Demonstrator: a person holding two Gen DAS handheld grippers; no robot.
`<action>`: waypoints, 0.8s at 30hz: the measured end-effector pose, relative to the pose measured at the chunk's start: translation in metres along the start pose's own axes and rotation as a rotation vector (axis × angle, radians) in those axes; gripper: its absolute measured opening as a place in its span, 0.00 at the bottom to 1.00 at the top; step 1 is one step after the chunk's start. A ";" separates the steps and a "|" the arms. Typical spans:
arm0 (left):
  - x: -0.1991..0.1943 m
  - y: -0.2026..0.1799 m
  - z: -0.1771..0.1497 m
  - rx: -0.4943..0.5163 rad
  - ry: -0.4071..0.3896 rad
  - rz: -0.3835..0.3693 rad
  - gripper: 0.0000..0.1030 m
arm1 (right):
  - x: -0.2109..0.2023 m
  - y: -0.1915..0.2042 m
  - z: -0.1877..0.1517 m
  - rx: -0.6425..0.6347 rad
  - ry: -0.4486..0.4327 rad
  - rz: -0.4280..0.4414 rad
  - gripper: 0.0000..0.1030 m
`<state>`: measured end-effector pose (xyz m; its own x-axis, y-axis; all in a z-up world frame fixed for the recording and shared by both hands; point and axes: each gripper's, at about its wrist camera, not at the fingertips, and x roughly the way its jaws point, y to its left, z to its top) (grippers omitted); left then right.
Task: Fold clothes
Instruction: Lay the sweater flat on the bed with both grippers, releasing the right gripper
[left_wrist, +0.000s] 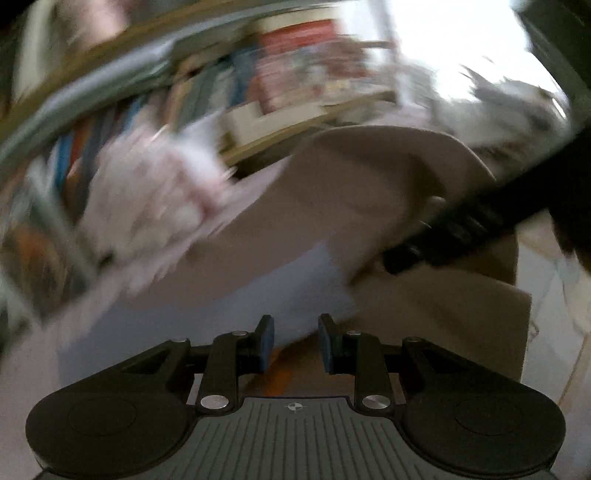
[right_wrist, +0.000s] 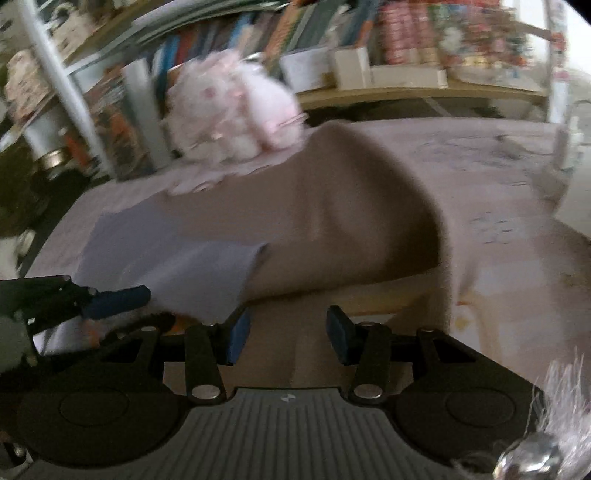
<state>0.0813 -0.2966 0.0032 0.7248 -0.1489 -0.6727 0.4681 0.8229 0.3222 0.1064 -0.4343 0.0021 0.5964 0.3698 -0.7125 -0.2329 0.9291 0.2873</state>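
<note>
Clothes are seen on the pale surface (right_wrist: 498, 177): a brown garment (right_wrist: 332, 221) is draped over the near edge, and a lavender cloth (right_wrist: 166, 251) is overlapped by the garment's left side. A pink plush toy (right_wrist: 236, 107) is set just beyond the brown garment, before a blurred bookshelf (right_wrist: 221, 40). The right claw (right_wrist: 288, 339) is held released above the garment's hanging edge, nothing gripped. The left claw (left_wrist: 295, 341), jaws parted and empty, is poised by the garment's left side, over the lavender cloth.
</note>
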 end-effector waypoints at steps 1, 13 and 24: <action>0.004 -0.007 0.002 0.051 0.004 0.006 0.26 | -0.001 -0.004 0.003 0.004 -0.011 -0.010 0.42; 0.018 -0.021 0.001 0.198 0.045 0.043 0.47 | 0.036 -0.071 0.087 0.128 -0.167 -0.265 0.42; 0.031 -0.021 -0.004 0.236 0.031 0.056 0.41 | 0.055 -0.013 0.052 0.025 -0.074 -0.100 0.47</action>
<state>0.0924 -0.3161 -0.0272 0.7387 -0.0867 -0.6684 0.5354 0.6778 0.5038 0.1823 -0.4262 -0.0080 0.6710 0.2727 -0.6894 -0.1503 0.9606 0.2337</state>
